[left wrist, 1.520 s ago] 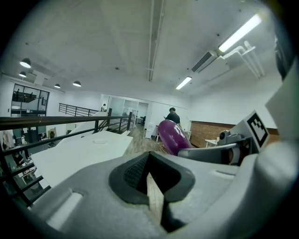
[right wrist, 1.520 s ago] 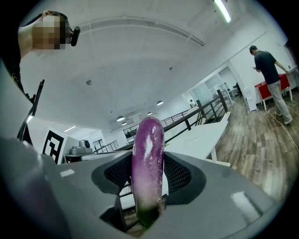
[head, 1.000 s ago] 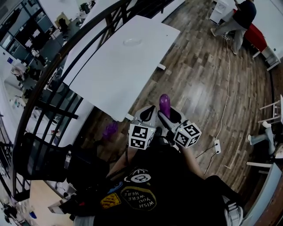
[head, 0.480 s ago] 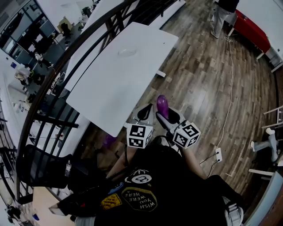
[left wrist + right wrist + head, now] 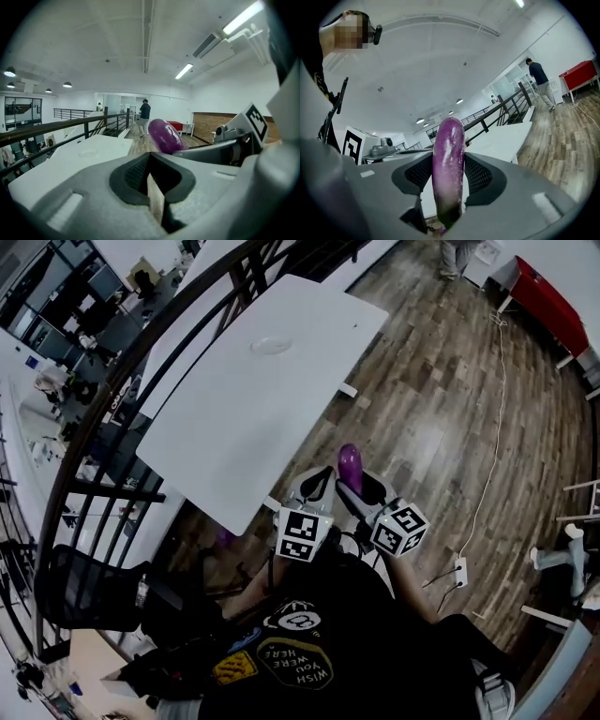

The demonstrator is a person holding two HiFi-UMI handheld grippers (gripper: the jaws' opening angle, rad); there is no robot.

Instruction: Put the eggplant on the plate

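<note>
While the right gripper [image 5: 449, 176] fills the lower part of its own view, its jaws are clamped on the eggplant [image 5: 449, 154]. It stands upright between the ribbed pads, its rounded purple end rising above them. Just left of it, at the centre of the head view, the left gripper [image 5: 314, 486] has its jaws pressed together, pad against pad. Both are held in the air above a wooden plank floor [image 5: 441, 409], where a white cable [image 5: 492, 456] trails toward the right edge. Beyond the grippers, a white table [image 5: 234, 418] runs toward the upper left, with a black railing [image 5: 103, 409] along its far side. The plate [image 5: 271, 346] lies on the table's farther part, well apart from the eggplant. At the upper right stands a red cabinet [image 5: 548, 301], and near it a person [image 5: 540, 79].
</note>
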